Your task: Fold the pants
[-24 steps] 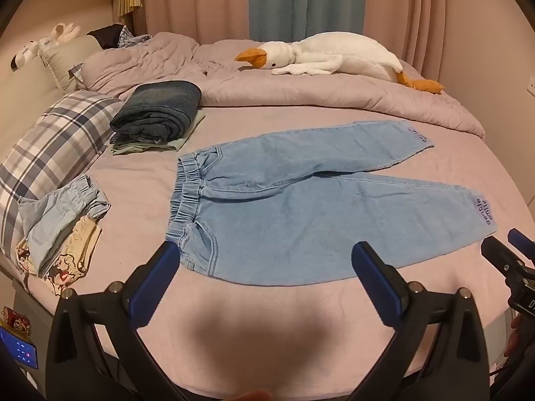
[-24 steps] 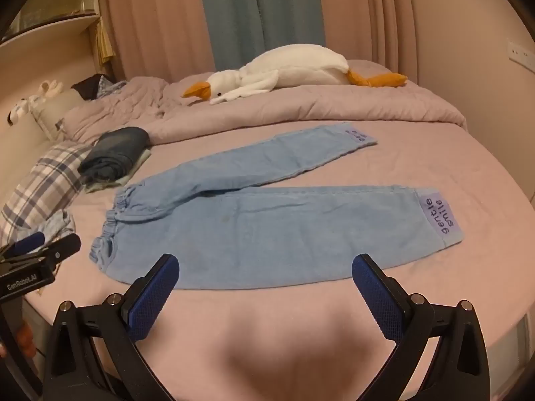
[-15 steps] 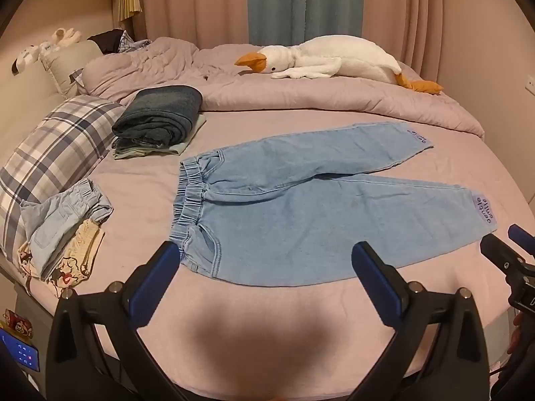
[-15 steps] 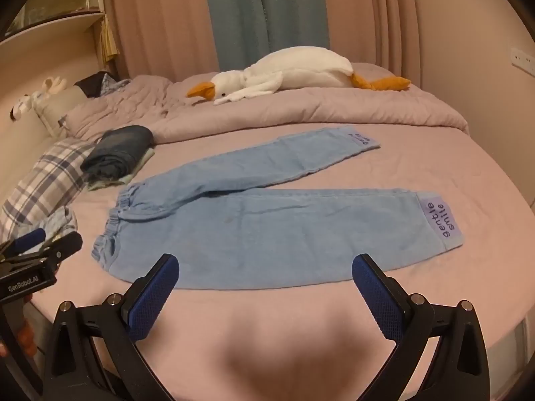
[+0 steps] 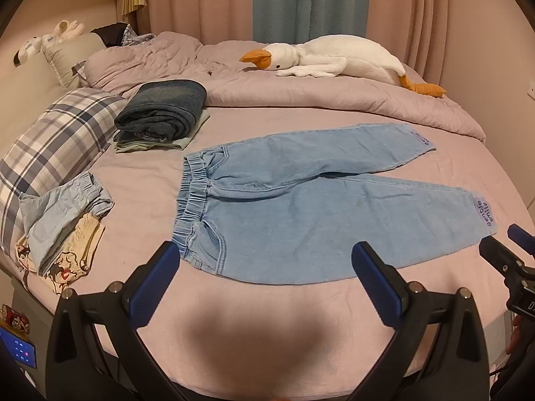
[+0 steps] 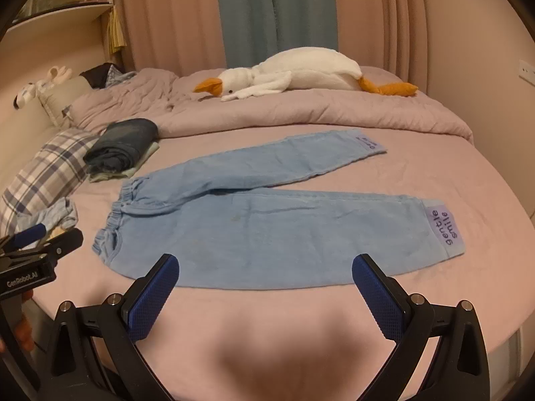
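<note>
Light blue denim pants (image 5: pixel 301 207) (image 6: pixel 267 230) lie spread flat on the pink bed, elastic waistband to the left, both legs running right and splayed apart, with a purple "gentle smile" label (image 6: pixel 446 230) at the near cuff. My left gripper (image 5: pixel 265 267) hovers open over the bed's front edge, just short of the waistband corner and near hem. My right gripper (image 6: pixel 265 280) hangs open above the sheet in front of the near leg's lower hem. Nothing sits between either pair of blue pads. Each gripper shows at the edge of the other's view.
A folded stack of dark jeans (image 5: pixel 160 113) sits at the back left beside a plaid pillow (image 5: pixel 50 147). A small pile of clothes (image 5: pixel 63 224) lies at the left edge. A plush goose (image 5: pixel 334 60) rests on the bunched duvet (image 5: pixel 301 100) behind.
Both grippers have shifted slightly, so the pants sit a little differently in each view. Both stay open and nothing was touched.
</note>
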